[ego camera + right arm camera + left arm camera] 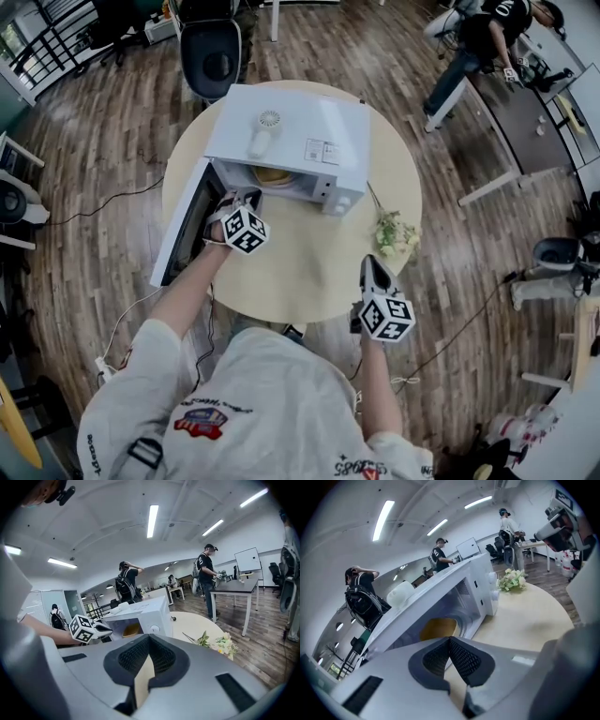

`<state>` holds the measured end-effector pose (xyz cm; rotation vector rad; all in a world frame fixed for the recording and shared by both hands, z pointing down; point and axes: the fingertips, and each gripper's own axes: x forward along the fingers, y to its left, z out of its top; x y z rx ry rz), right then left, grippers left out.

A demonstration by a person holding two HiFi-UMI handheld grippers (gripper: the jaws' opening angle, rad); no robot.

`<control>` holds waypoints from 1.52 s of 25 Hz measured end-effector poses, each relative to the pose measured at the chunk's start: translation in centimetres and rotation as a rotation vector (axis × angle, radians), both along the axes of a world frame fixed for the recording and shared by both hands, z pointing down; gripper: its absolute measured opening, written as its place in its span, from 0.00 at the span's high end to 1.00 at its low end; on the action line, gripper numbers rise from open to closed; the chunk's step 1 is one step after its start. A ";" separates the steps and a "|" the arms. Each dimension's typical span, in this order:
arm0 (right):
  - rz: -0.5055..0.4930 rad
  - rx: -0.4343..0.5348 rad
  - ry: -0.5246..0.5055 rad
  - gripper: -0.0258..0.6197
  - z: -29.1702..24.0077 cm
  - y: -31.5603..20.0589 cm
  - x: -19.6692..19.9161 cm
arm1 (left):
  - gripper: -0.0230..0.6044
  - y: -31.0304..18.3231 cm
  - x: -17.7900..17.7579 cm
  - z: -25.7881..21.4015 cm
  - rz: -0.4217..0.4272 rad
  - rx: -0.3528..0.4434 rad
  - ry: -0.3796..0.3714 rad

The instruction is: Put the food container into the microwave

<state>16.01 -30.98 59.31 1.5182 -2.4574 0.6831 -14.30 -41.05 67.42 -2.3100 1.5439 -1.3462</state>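
The white microwave (291, 141) stands on the round table (309, 272) with its door (183, 220) swung open to the left. A yellow food container (274, 176) sits inside the cavity, and it also shows in the left gripper view (438, 627) and the right gripper view (131, 630). My left gripper (241, 199) hovers just in front of the opening, shut with nothing between its pads (450, 639). My right gripper (373, 264) is over the table's near right side, well away from the microwave, also shut and empty (149, 637).
A bunch of pale flowers (396, 232) lies on the table to the right of the microwave. A small white object (262, 131) rests on the microwave's top. A black chair (211, 52) stands behind the table. Other people work at desks further back.
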 end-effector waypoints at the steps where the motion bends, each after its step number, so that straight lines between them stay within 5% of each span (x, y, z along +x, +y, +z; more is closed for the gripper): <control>1: -0.009 0.004 0.000 0.97 -0.1 0.0 -0.3 | 0.96 0.5 -0.2 -0.2 -0.015 -0.002 0.021; 17: -0.159 0.087 0.012 0.97 -3.2 -0.3 -4.5 | 0.96 7.0 -1.5 -6.7 -0.164 0.090 0.239; 24: -0.223 0.156 0.034 0.97 -4.4 -0.8 -6.4 | 0.96 10.9 -2.0 -9.0 -0.273 0.134 0.446; 29: -0.251 0.186 0.031 0.97 -5.2 -1.0 -7.5 | 0.96 13.3 -0.2 -11.3 -0.237 0.210 0.561; 38: -0.251 0.225 0.014 0.97 -6.6 -1.1 -7.1 | 0.96 14.1 0.9 -15.5 -0.188 0.311 0.624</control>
